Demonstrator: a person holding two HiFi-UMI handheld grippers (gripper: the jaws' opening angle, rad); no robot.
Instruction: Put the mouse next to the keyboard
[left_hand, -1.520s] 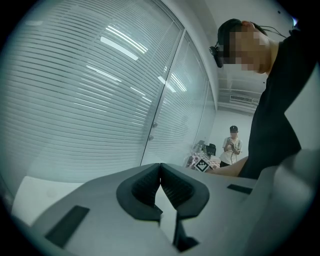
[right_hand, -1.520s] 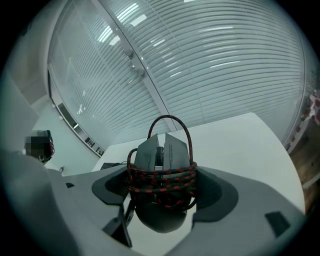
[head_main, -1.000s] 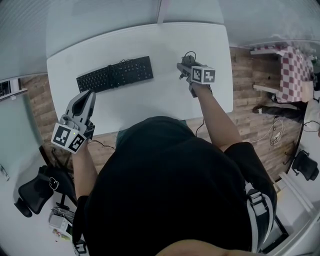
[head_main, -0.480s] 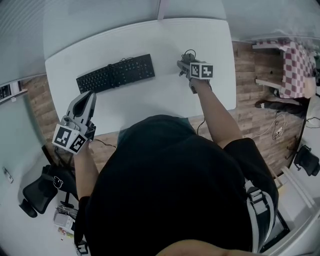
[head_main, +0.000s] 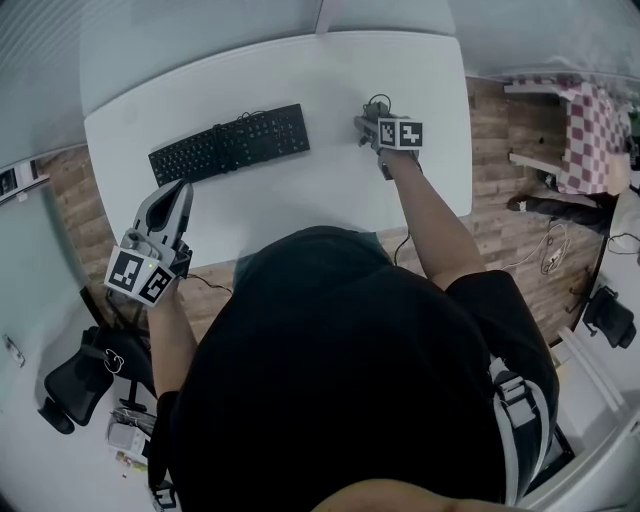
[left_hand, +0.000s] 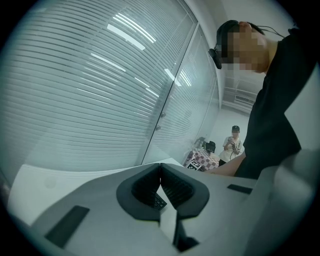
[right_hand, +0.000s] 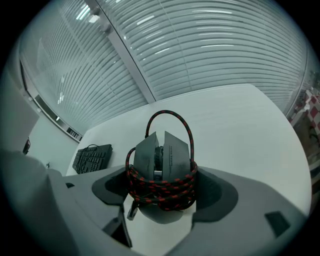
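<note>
A grey mouse (right_hand: 161, 165) with a red-and-black braided cord wound round it sits between the jaws of my right gripper (right_hand: 161, 187), which is shut on it. In the head view that right gripper (head_main: 372, 128) hovers over the white table (head_main: 330, 190), right of the black keyboard (head_main: 230, 143). The keyboard (right_hand: 93, 157) also shows at the left of the right gripper view. My left gripper (head_main: 172, 205) hangs at the table's near left edge, apart from both objects. Its jaws (left_hand: 161, 187) are closed together with nothing between them.
The table's right edge drops to a wooden floor (head_main: 510, 210). A checked cloth (head_main: 590, 140) lies on furniture at far right. A black office chair (head_main: 75, 385) stands at lower left. Slatted blinds and glass walls (right_hand: 200, 45) rise behind the table.
My right gripper with the mouse has drifted slightly away from me and up in the view. The left gripper has stayed where it was.
</note>
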